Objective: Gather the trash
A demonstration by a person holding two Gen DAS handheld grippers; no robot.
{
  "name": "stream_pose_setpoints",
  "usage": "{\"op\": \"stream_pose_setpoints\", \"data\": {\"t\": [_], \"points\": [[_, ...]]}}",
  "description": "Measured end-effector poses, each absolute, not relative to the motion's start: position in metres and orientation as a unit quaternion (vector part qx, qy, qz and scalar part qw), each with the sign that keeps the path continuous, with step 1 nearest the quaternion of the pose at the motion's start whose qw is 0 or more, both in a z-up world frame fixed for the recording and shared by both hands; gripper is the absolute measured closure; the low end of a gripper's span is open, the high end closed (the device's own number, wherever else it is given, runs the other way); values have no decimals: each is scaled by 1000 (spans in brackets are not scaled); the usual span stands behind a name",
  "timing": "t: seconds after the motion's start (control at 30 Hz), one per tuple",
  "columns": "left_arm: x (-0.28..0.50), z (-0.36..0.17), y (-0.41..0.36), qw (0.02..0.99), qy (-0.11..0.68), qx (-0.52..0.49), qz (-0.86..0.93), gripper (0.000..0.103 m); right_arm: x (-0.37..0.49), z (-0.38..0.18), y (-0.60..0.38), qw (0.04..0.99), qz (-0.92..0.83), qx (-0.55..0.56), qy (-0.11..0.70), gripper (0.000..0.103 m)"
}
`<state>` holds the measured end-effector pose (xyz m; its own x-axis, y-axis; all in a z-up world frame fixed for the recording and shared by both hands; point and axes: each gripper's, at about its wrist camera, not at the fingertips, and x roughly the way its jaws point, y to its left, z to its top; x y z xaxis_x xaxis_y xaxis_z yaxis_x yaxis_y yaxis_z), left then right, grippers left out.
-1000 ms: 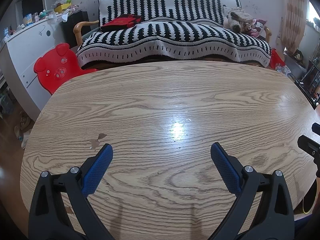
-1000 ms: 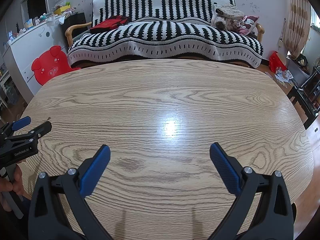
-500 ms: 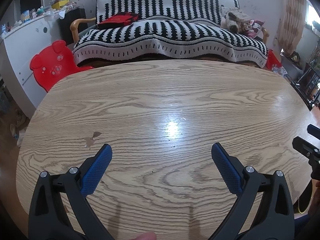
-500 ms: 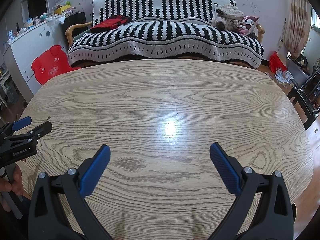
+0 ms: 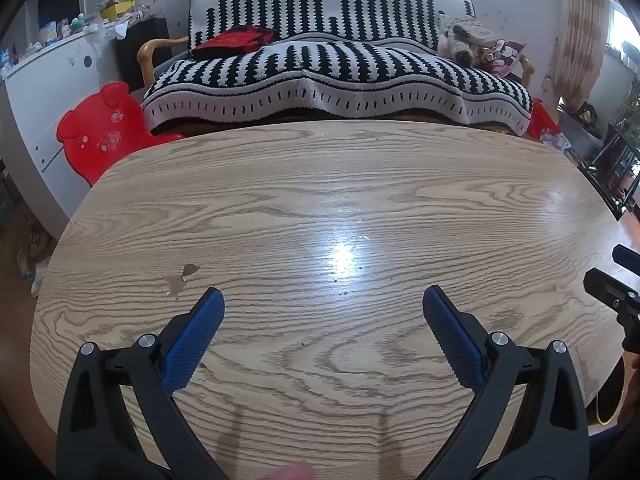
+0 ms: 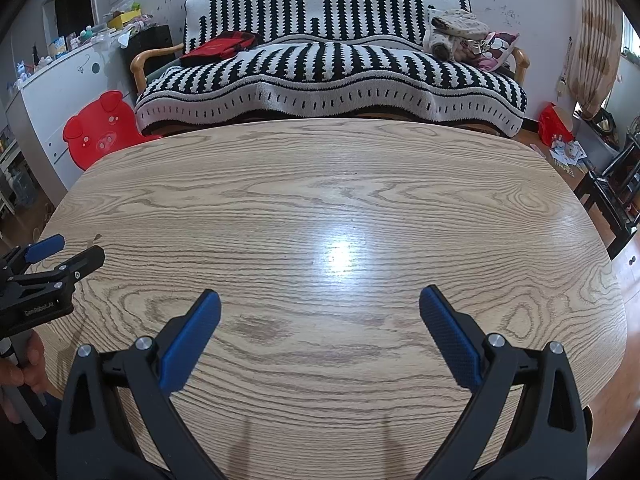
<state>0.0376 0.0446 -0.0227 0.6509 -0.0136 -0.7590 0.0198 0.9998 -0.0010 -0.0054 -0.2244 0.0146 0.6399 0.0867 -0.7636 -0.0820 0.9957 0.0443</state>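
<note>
My left gripper is open and empty, held low over the near part of a wooden oval table. A small brownish chip or stain marks the tabletop just left of its left finger. My right gripper is open and empty over the same table. The left gripper also shows at the left edge of the right wrist view, and the right gripper at the right edge of the left wrist view. A few tiny dark crumbs lie near the light glare. No larger trash shows on the table.
A sofa with a black-and-white striped cover stands behind the table, with a red bag and soft toys on it. A red pig-shaped chair stands at the left by a white cabinet. Dark furniture stands at the right.
The left gripper has shifted slightly, so the table and sofa sit a little differently in its view. The right gripper has not visibly moved. Both stay open.
</note>
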Motion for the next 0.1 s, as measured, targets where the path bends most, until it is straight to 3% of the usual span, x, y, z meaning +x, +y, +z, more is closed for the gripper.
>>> {"op": "stream_pose_setpoints", "data": {"t": [0.1], "points": [[43,-25,52,905,424,-6,-19,7,0,15,-237,904,52,8,424,7]]}}
